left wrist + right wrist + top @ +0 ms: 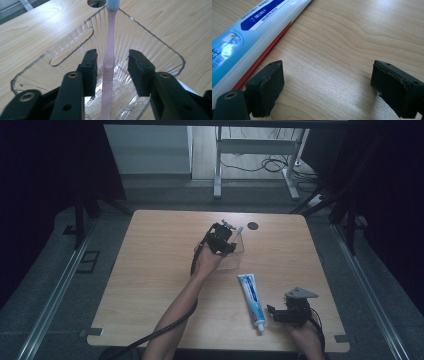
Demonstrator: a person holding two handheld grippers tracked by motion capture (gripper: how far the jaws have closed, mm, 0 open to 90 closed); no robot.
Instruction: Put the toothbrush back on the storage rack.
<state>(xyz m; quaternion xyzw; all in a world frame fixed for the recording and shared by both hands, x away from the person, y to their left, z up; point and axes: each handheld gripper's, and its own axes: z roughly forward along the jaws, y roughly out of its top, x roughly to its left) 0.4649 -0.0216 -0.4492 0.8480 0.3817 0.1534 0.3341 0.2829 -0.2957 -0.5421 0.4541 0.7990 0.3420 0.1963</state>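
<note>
A pink toothbrush (109,57) stands slanted in a clear ribbed plastic bin (150,47), its bristle head (113,3) resting on the bin's far rim. My left gripper (112,68) hovers over the bin (235,251) with its jaws on either side of the handle and a gap on both sides, so it is open. In the high view the left gripper (223,239) is at the table's middle. A blue and white toothpaste tube (251,300) lies on the table. My right gripper (280,314) rests open just right of the tube (249,32), nothing between its pads.
The wooden table (150,270) has a round cable hole (253,225) behind the bin. A metal desk frame (255,150) and cables stand on the floor beyond the far edge. Dark curtains hang on both sides.
</note>
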